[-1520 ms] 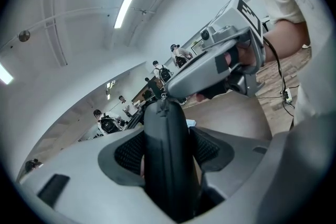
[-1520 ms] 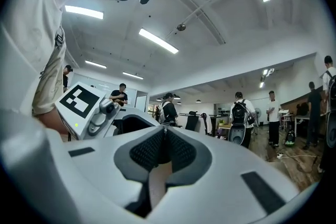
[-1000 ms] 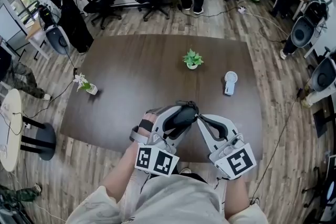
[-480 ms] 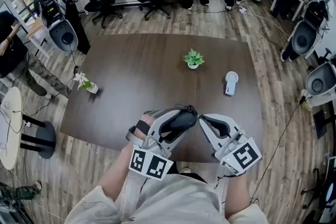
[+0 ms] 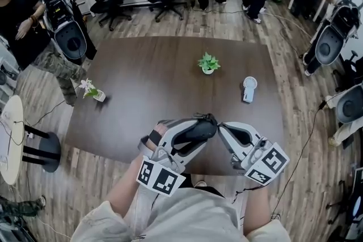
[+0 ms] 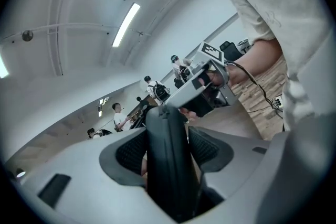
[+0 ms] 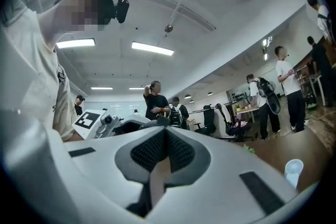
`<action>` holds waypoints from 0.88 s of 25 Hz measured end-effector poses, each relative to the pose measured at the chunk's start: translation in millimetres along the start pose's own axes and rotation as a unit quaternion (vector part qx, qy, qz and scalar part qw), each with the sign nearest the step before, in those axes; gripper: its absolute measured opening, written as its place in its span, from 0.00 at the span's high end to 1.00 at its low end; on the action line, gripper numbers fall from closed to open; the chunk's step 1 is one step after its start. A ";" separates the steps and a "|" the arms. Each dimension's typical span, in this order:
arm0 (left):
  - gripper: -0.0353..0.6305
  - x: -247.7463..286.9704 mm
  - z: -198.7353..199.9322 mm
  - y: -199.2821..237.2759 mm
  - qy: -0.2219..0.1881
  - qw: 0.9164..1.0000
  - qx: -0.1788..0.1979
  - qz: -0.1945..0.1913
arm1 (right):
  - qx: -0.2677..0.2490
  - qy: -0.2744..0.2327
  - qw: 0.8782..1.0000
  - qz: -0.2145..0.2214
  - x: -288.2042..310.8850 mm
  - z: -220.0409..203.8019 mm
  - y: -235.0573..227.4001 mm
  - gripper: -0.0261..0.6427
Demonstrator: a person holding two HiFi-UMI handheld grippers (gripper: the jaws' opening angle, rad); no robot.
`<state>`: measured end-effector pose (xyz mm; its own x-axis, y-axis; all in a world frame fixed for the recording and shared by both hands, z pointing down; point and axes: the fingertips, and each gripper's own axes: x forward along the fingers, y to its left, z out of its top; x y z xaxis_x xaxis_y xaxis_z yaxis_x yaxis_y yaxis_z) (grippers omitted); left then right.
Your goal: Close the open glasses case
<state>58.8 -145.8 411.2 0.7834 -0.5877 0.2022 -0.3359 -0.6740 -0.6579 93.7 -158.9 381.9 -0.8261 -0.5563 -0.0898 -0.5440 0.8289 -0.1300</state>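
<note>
Head view: left gripper (image 5: 199, 123) has the dark glasses case (image 5: 193, 132) over the table's (image 5: 147, 82) near edge, with the right gripper (image 5: 220, 127) tip at its end. Left gripper view: pads (image 6: 128, 153) clamped on the case. It looks closed, so the inside is hidden. Right gripper view: jaws together, empty.

Bare table (image 5: 147, 82) is stretching open from the near edge to the far edge across its middle and left half. A small green potted plant (image 5: 208, 63) is standing right of centre toward the far edge. A white handheld fan (image 5: 248, 89) is sitting near the right edge, and a flower pot (image 5: 92, 92) at the left edge. At the near edge, the left gripper (image 5: 204, 126), clamping the glasses case (image 6: 167, 165), is crowding the right gripper (image 5: 221, 127), whose jaws are pressing together.
</note>
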 end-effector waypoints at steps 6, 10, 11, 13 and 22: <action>0.51 15.7 -10.1 0.3 0.036 0.999 0.011 0.009 | -0.016 0.007 1.000 0.026 10.4 3.9 23.9 0.96; 0.43 27.5 -13.4 -3.8 0.046 0.999 -0.005 -0.004 | -0.036 0.028 0.998 0.035 12.9 -2.5 32.5 0.96; 0.41 30.2 -14.0 -5.5 0.049 0.999 -0.011 -0.011 | -0.037 0.030 0.998 0.039 12.3 -2.7 34.4 0.96; 0.40 35.6 -13.8 -9.5 0.051 0.998 -0.018 -0.026 | -0.036 0.032 0.998 0.049 12.2 -1.9 38.5 0.96; 0.52 42.3 -13.4 -16.7 0.038 0.999 -0.012 -0.029 | -0.066 0.057 0.995 0.049 8.1 -8.7 38.4 0.96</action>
<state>90.5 -165.4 440.4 0.7605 -0.5788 0.2943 -0.3041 -0.7180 -0.6262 64.8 -131.1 384.8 -0.8830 -0.4690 0.0173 -0.4689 0.8832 0.0060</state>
